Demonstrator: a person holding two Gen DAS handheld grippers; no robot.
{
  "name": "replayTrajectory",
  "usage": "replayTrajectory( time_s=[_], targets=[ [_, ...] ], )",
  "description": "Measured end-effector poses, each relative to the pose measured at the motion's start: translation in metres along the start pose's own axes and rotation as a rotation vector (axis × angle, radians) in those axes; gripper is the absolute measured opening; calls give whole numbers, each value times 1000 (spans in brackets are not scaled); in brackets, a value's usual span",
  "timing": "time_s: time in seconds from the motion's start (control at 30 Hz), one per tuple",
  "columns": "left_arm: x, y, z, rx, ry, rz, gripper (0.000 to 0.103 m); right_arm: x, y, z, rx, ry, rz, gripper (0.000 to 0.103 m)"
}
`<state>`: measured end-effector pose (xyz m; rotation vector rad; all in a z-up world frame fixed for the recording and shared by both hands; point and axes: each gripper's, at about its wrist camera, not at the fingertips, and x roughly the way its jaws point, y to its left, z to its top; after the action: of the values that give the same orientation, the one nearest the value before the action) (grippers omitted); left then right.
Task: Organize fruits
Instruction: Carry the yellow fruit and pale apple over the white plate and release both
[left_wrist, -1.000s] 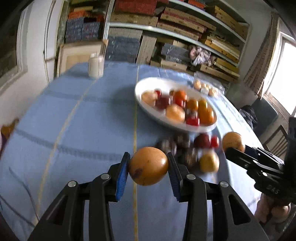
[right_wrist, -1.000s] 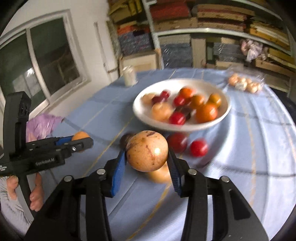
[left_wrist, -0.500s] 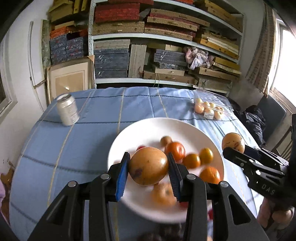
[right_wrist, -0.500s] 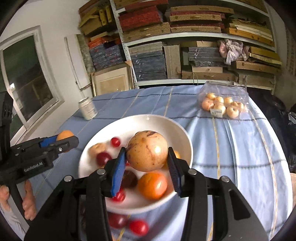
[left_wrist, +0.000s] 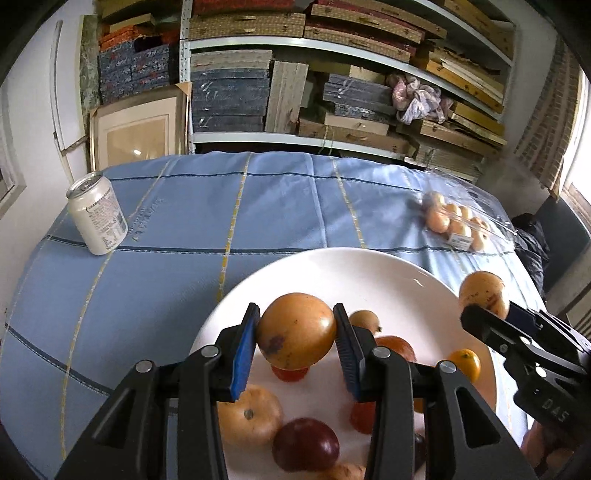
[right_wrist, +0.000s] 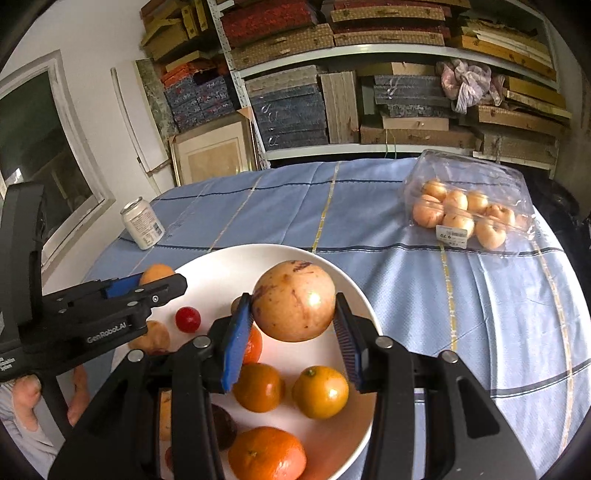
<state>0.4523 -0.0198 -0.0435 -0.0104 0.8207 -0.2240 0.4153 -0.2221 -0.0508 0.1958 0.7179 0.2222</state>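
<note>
Since a second ago both tongs have travelled from the loose fruit lying on the blue cloth to a place above the white plate (left_wrist: 325, 266), which now fills the lower half of each view rather than sitting farther back. The left tongs (left_wrist: 295, 341) are clamped on a round orange-yellow fruit (left_wrist: 296, 330) with a dark blemish low on its left side, their blue pads pressed against both flanks, and the fruit hangs over the plate's near left part. In the right wrist view the right tongs (right_wrist: 291, 325) grip a paler, speckled round fruit (right_wrist: 294, 301) the same way, above the centre of the plate. Each pair of tongs also shows in the other camera: the right one at the right edge of the left view, the left one at the left edge of the right view, carrying its fruit, with bare fingers (right_wrist: 79, 391) wrapped around its handle below. On the plate lie three mandarins (right_wrist: 320, 391) in the lower middle of the right view, a small red fruit (right_wrist: 188, 319) towards the left, a dark red plum (left_wrist: 306, 445) at the bottom of the left view and a pale orange fruit (left_wrist: 247, 415) beside it. Farther back on the surface (left_wrist: 166, 266), a white drink can (left_wrist: 98, 216) stands upright at upper left, and a clear plastic pack of small peaches (right_wrist: 467, 214) lies at upper right, well apart from the plate.
</note>
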Motion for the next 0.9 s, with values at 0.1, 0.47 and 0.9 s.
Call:
replayTrajectory(
  time_s=[0.1, 0.47, 0.9],
  targets=[
    [4, 1, 1, -8, -9, 8, 41, 2, -1, -1, -2, 5, -2, 43],
    [28, 4, 1, 4, 41, -14, 41, 29, 8, -11, -50, 68, -35, 43],
    [17, 0, 3, 15, -20, 27, 79, 35, -2, -13, -17, 74, -50, 47]
  ],
)
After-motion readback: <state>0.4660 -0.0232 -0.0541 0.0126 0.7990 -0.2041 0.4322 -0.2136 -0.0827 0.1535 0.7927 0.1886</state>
